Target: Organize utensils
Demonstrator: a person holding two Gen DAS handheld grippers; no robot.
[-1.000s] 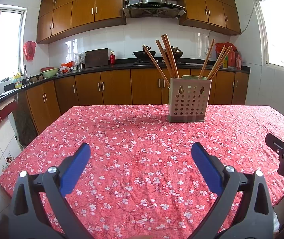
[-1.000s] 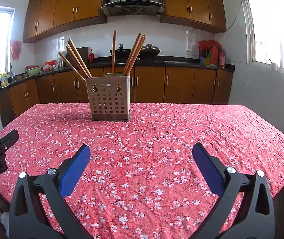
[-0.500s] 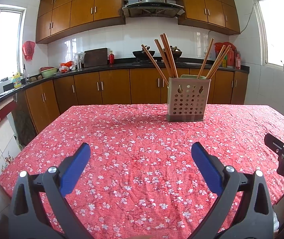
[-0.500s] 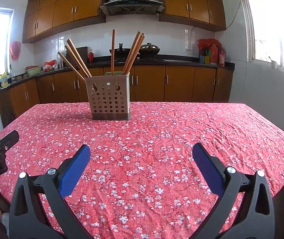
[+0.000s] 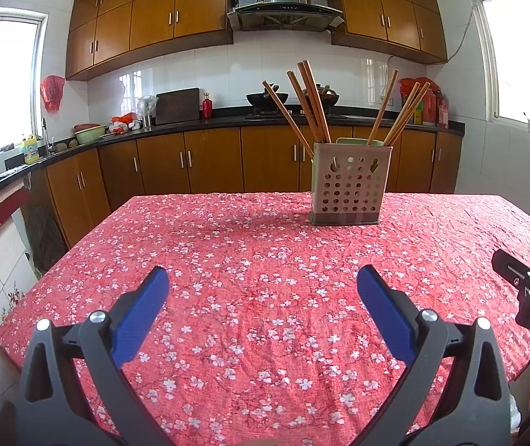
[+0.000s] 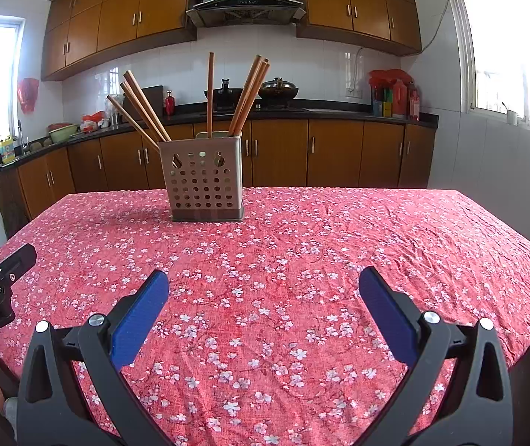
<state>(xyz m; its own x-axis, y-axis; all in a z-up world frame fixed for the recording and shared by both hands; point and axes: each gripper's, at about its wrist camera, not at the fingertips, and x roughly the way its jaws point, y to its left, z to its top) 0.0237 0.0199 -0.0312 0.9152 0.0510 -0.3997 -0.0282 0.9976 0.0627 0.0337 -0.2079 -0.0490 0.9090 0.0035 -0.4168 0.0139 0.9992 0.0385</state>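
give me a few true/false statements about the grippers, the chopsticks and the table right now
1. Both the left gripper and the right gripper are open and empty. True.
2. The chopsticks lie flat on the tablecloth. False: they stand leaning in the perforated holder.
3. The holder stands upright on the table. True.
4. The right gripper is touching the holder. False: bare tablecloth lies between them.
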